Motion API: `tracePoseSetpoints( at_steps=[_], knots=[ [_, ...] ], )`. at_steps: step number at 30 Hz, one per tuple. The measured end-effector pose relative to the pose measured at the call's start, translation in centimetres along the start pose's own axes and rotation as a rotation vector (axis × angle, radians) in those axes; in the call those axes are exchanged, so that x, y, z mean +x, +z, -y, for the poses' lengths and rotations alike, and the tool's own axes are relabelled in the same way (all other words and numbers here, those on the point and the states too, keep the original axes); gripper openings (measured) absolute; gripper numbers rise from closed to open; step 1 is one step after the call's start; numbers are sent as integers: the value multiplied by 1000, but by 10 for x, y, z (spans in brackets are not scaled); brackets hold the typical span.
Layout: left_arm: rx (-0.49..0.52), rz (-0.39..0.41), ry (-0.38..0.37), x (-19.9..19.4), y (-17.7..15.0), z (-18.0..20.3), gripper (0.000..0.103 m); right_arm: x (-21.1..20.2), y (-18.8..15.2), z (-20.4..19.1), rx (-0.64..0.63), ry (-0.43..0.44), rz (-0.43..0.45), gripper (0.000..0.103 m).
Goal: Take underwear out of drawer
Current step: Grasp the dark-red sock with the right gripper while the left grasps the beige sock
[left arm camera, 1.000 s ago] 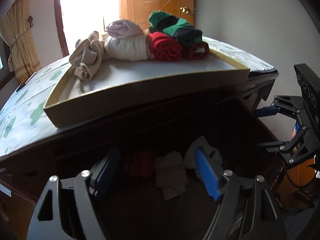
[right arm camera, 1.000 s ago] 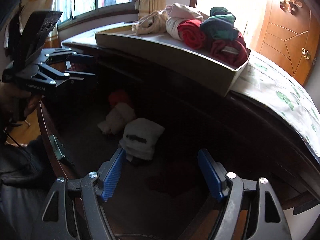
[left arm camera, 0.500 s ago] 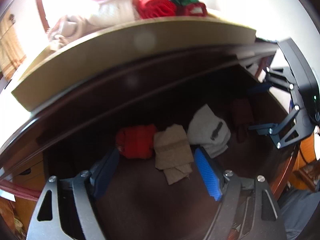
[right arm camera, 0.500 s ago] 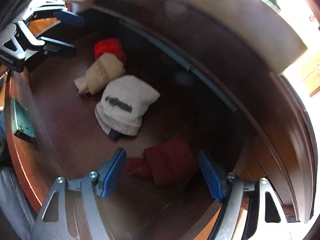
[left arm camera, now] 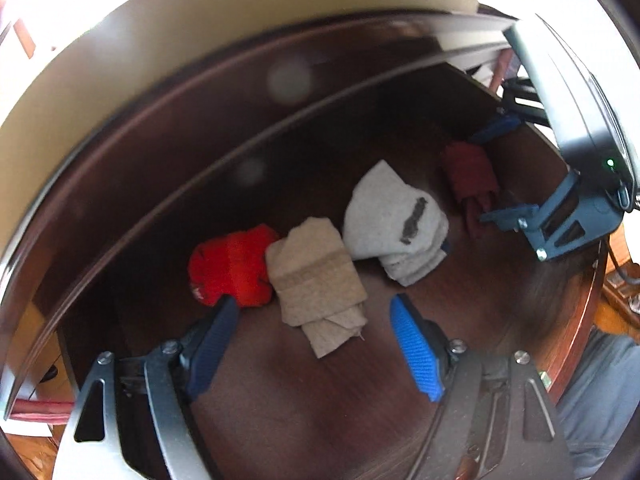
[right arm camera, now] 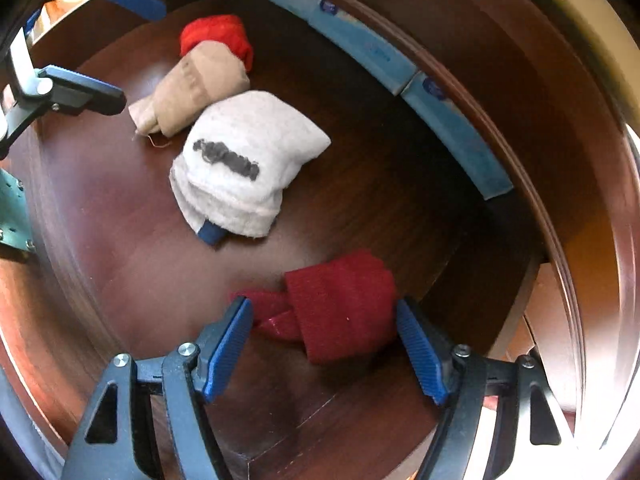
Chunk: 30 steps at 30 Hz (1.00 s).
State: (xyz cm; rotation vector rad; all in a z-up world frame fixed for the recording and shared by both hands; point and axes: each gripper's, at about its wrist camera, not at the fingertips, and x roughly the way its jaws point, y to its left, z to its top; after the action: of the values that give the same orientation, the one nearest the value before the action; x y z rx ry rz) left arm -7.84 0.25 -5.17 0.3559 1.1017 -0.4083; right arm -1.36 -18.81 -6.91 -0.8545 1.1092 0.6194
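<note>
The open dark wooden drawer (left arm camera: 280, 392) holds several rolled underwear. In the left wrist view a beige roll (left arm camera: 318, 280) lies between a bright red roll (left arm camera: 232, 266) and a white roll (left arm camera: 396, 220); a dark red roll (left arm camera: 470, 172) lies at the far right. My left gripper (left arm camera: 316, 320) is open, its tips either side of the beige roll's near end. My right gripper (right arm camera: 324, 316) is open around the dark red roll (right arm camera: 340, 304), jaws at both its sides. The white roll (right arm camera: 240, 168), beige roll (right arm camera: 200, 88) and bright red roll (right arm camera: 218, 38) lie beyond.
A cardboard tray (left arm camera: 200, 40) stands on the cabinet top above the drawer. The drawer's back wall carries pale blue strips (right arm camera: 400, 72). The drawer's front rim (right arm camera: 24, 300) curves at the left. The person's grey trousers (left arm camera: 600, 400) show at the right.
Both grippers have dropped from facing the cabinet top into the drawer. The left one now straddles the beige roll; the right one has closed in around the dark red roll.
</note>
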Motion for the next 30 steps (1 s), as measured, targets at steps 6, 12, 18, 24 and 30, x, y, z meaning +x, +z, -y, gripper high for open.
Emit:
tracePoseSetpoints(
  at_steps=[6,12,18,24,30],
  knots=[
    [31,-33,-27,6,5,1,79,2,2,0,-12,-43,11,32],
    [33,-112,-85,26,13,1,79,-5,-11,7,50,41,65,27],
    [85,-151,-74,40,21,8,79,-22,-31,14,126,150,148,25],
    [46,-193,-95,61,35,3,76,-29,-44,19,175,183,214,25],
    [59,-226,-79,78,44,6,55,-43,-61,28,257,244,291,25]
  ],
)
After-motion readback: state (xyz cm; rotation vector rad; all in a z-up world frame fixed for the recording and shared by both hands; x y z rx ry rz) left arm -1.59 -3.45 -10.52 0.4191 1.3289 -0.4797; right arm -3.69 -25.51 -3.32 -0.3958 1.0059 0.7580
